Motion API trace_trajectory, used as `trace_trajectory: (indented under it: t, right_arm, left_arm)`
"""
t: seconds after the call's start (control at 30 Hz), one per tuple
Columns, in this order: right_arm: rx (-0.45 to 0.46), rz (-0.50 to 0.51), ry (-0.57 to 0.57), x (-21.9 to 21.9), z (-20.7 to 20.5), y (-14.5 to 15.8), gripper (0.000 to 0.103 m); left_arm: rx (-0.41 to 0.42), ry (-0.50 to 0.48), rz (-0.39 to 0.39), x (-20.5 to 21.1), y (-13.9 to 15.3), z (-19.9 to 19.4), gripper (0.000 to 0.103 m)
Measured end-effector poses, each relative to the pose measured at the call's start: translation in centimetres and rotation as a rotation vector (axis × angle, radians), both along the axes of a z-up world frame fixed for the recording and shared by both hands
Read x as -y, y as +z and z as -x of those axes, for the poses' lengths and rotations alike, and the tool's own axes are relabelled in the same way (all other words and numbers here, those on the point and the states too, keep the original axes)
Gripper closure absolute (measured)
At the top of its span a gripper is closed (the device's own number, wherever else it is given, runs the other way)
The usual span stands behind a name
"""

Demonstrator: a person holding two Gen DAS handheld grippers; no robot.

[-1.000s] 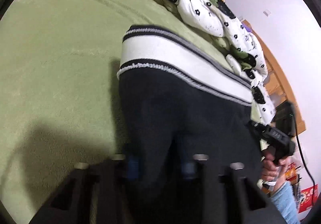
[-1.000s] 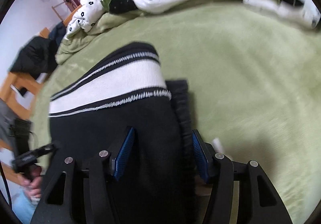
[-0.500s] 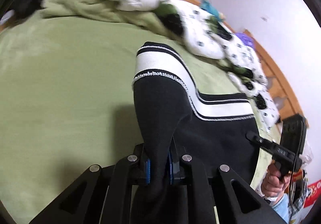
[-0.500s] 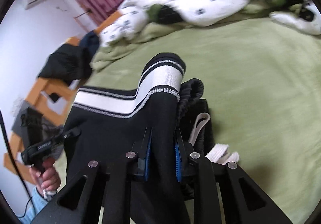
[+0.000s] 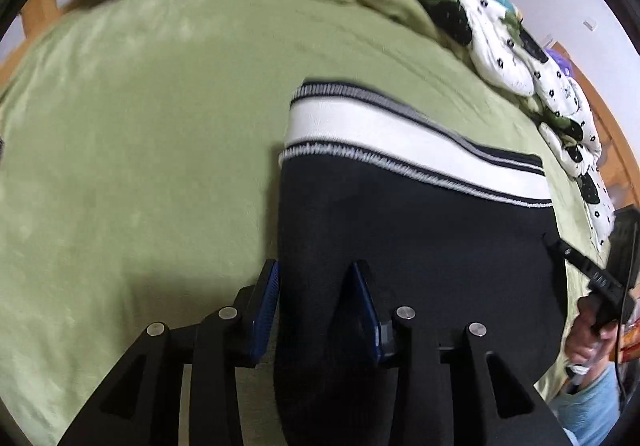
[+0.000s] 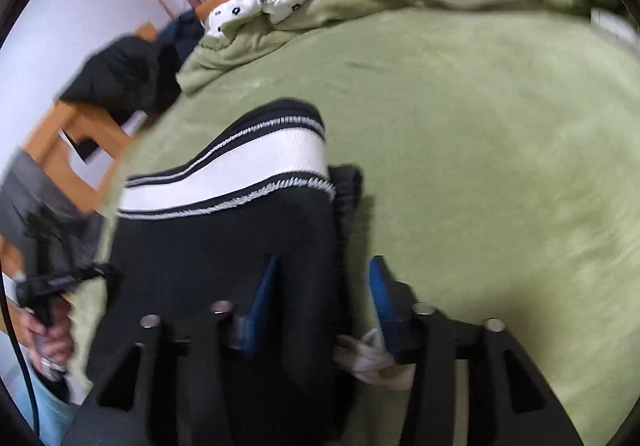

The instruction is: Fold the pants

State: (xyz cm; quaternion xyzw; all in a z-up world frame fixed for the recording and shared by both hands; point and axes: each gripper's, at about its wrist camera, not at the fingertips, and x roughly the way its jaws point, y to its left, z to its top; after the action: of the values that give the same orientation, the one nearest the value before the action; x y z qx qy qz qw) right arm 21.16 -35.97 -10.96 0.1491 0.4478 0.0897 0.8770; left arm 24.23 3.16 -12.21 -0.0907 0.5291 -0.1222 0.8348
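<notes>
Black pants [image 5: 400, 230] lay folded between both just-opened jaws, left gripper [image 5: 316, 310] and right gripper [image 6: 322, 302] released; only the right view showed a white drawstring [image 6: 372, 362]

Half a second ago the black pants [image 5: 400, 238] were pinched by both grippers; since then the jaws of the left gripper [image 5: 316, 310] and right gripper [image 6: 320, 306] have been opened, and the cloth is released, lying flat on the green blanket [image 5: 140, 166].
</notes>
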Motion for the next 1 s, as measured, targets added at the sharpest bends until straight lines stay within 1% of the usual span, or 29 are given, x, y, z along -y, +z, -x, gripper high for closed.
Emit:
trace_trajectory:
  t: [0.07, 0.13, 0.2, 0.23, 0.27, 0.3, 0.33, 0.37, 0.4, 0.43, 0.47, 0.5, 0.53, 0.57, 0.6, 0.63, 0.67, 0.73, 0.77, 0.8, 0.83, 0.87, 0.9, 0.93, 0.97, 1.0]
  right_arm:
    - [0.05, 0.004, -0.035, 0.6, -0.2, 1.5, 0.056]
    - [0.075, -0.021, -0.053, 0.4, -1.3, 2.1, 0.056]
    - [0.03, -0.001, -0.045, -0.7, -3.8, 1.3, 0.056]
    - [0.006, 0.002, -0.045, -1.2, -4.7, 0.5, 0.057]
    - [0.003, -0.001, -0.042, -1.4, -5.2, 0.0, 0.06]
    - [0.01, -0.006, -0.033, -1.6, -5.1, 0.0, 0.075]
    - [0.049, -0.006, -0.034, -1.4, -4.4, 0.7, 0.087]
    - [0.08, -0.07, -0.035, -0.7, -3.6, 1.3, 0.088]
    - [0.104, -0.165, -0.046, 0.4, -2.8, 1.8, 0.088]
    - [0.117, -0.221, -0.067, 1.3, -1.9, 1.9, 0.088]
    - [0.114, -0.193, -0.088, 1.5, -1.4, 1.6, 0.088]
    - [0.094, -0.135, -0.096, 1.3, -1.4, 1.0, 0.088]
    - [0.056, -0.074, -0.095, 0.8, -1.8, 0.0, 0.084]
    - [0.033, -0.037, -0.097, 0.5, -2.1, -0.6, 0.082]
    - [0.037, -0.022, -0.105, 0.4, -2.1, -0.4, 0.079]
    - [0.037, -0.008, -0.108, 0.4, -2.1, 0.2, 0.071]
    - [0.042, 0.006, -0.114, 0.3, -2.1, 1.2, 0.07]
    - [0.112, 0.007, -0.128, 0.2, -1.0, 3.6, 0.071]
    - [0.142, 0.003, -0.104, -0.3, -0.7, 4.6, 0.071]
    - [0.156, 0.022, -0.067, -1.3, -0.8, 5.4, 0.071]
    - [0.16, 0.073, -0.028, -2.7, -1.2, 5.9, 0.071]
    - [0.165, 0.099, -0.001, -3.6, -1.6, 5.9, 0.071]
    - [0.171, 0.13, 0.031, -4.5, -2.0, 5.4, 0.071]
    - [0.15, 0.2, 0.054, -5.6, -3.0, 4.1, 0.071]
    - [0.103, 0.244, 0.052, -6.1, -4.0, 2.6, 0.071]
    - [0.051, 0.283, 0.036, -6.2, -5.0, 0.5, 0.074]
  left_arm:
    - [0.019, 0.008, 0.014, -0.1, 0.5, 0.3, 0.057]
    - [0.034, 0.02, 0.018, -0.6, 0.7, 0.3, 0.057]
    - [0.045, 0.041, 0.022, -1.3, 0.9, 0.4, 0.057]
    - [0.052, 0.05, 0.032, -1.7, 1.0, 0.5, 0.057]
    - [0.056, 0.058, 0.04, -2.1, 1.2, 0.6, 0.057]
    - [0.063, 0.068, 0.049, -2.6, 1.3, 0.8, 0.057]
    - [0.073, 0.077, 0.061, -3.0, 1.6, 1.1, 0.057]
    - [0.081, 0.08, 0.072, -3.3, 1.8, 1.3, 0.057]
    - [0.089, 0.083, 0.083, -3.6, 2.1, 1.6, 0.057]
    - [0.102, 0.086, 0.099, -3.9, 2.5, 1.8, 0.057]
    - [0.114, 0.086, 0.111, -3.8, 2.8, 1.7, 0.057]
    - [0.127, 0.084, 0.122, -3.8, 3.1, 1.8, 0.057]
    - [0.14, 0.078, 0.128, -3.6, 3.3, 1.7, 0.057]
    - [0.146, 0.069, 0.125, -3.2, 3.4, 1.7, 0.057]
    - [0.153, 0.058, 0.115, -2.8, 3.5, 1.7, 0.057]
    - [0.164, 0.047, 0.097, -2.2, 3.7, 1.8, 0.057]
    - [0.183, 0.033, 0.074, -1.5, 4.0, 1.9, 0.057]
    - [0.24, -0.017, 0.042, 0.3, 4.9, 1.5, 0.057]
    - [0.255, -0.037, 0.037, 1.1, 5.4, 1.3, 0.057]
    - [0.268, -0.058, 0.036, 2.1, 5.7, 0.9, 0.057]
    - [0.279, -0.091, 0.047, 3.3, 5.9, 0.1, 0.057]
    - [0.278, -0.112, 0.063, 4.0, 5.8, -0.6, 0.057]
    - [0.273, -0.128, 0.07, 4.7, 5.5, -1.3, 0.057]
    - [0.265, -0.131, 0.042, 5.5, 4.7, -2.2, 0.057]
    - [0.236, -0.107, -0.03, 6.2, 3.2, -3.3, 0.057]
    - [0.212, -0.095, -0.074, 6.4, 1.9, -4.1, 0.059]
